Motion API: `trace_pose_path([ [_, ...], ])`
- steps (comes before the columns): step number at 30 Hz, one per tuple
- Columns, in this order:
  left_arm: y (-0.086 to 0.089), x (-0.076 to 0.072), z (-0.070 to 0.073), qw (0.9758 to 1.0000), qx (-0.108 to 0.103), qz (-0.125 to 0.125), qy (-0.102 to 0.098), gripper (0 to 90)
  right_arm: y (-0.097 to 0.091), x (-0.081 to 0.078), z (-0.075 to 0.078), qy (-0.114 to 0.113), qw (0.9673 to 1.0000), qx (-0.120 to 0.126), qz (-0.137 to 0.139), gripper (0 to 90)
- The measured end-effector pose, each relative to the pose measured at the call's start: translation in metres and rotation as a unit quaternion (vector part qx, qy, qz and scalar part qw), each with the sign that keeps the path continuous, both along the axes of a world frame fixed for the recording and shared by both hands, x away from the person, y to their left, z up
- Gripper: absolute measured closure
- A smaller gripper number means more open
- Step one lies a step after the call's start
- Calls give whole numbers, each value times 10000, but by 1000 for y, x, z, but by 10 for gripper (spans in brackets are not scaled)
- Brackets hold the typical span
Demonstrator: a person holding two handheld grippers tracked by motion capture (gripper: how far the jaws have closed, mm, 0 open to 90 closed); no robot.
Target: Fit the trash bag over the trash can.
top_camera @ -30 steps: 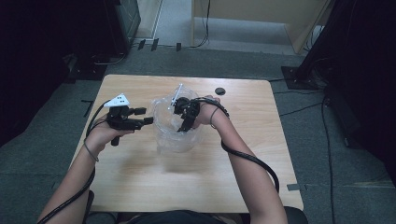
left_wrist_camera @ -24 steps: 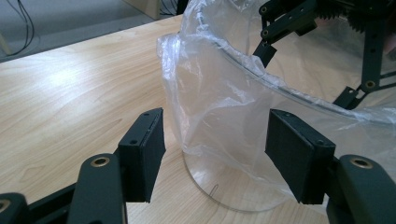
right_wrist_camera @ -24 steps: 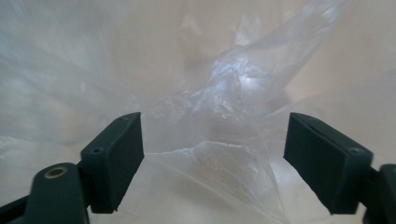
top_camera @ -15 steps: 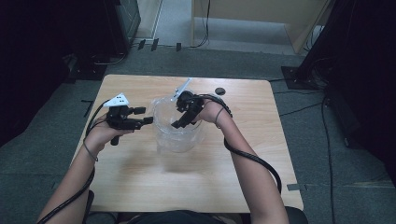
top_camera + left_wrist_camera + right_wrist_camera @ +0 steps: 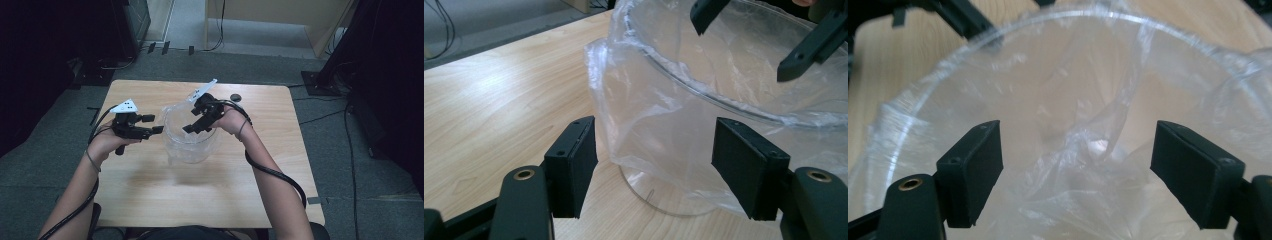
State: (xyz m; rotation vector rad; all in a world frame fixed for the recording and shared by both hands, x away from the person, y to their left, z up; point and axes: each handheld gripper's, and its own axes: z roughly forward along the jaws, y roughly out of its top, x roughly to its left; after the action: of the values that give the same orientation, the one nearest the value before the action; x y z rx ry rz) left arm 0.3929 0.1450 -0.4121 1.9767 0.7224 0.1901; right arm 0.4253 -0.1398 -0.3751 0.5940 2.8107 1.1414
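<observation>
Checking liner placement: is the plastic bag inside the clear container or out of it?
Inside. The plastic bag lines the clear container, its edge folded over the rim and hanging down outside.

bare table (image 5: 165, 200) around, clear bin (image 5: 192, 137) mid-table, small dark disc (image 5: 235, 96) behind it

A lab or recording studio was suggested: a bare wooden table (image 5: 200, 200) was set on grey carpet (image 5: 360, 200), ringed by dark curtains (image 5: 45, 60), loose floor cables (image 5: 320, 117) and black stand bases (image 5: 315, 82).
</observation>
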Motion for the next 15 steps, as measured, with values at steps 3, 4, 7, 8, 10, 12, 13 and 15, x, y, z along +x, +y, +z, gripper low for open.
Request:
trace_pose_path([
  [3, -1, -1, 1, 10000, 48, -74, 26, 332, -5, -4, 3, -94, 9997, 211, -119, 202],
  [4, -2, -1, 2, 9999, 81, -101, 35, 330, -9, -6, 3, -171, 9993, 275, -174, 201],
  [7, -2, -2, 2, 9999, 105, -112, 39, 329, -12, -9, 3, -175, 9991, 324, -211, 196],
  [8, -2, -2, 3, 9999, 119, -115, 41, 329, -14, -11, 3, -196, 9990, 343, -202, 195],
  [10, -1, -2, 3, 9998, 125, -119, 29, 329, -19, -16, 3, -222, 9986, 432, -212, 195],
  [12, -1, -2, 4, 9998, 130, -120, 27, 328, -22, -19, 4, -220, 9980, 525, -263, 195],
  [13, -1, -2, 5, 9998, 133, -122, 24, 328, -22, -19, 4, -220, 9980, 525, -263, 195],
  [15, -2, -3, 5, 9998, 139, -130, 10, 328, -26, -21, 5, -245, 9976, 583, -277, 194],
])
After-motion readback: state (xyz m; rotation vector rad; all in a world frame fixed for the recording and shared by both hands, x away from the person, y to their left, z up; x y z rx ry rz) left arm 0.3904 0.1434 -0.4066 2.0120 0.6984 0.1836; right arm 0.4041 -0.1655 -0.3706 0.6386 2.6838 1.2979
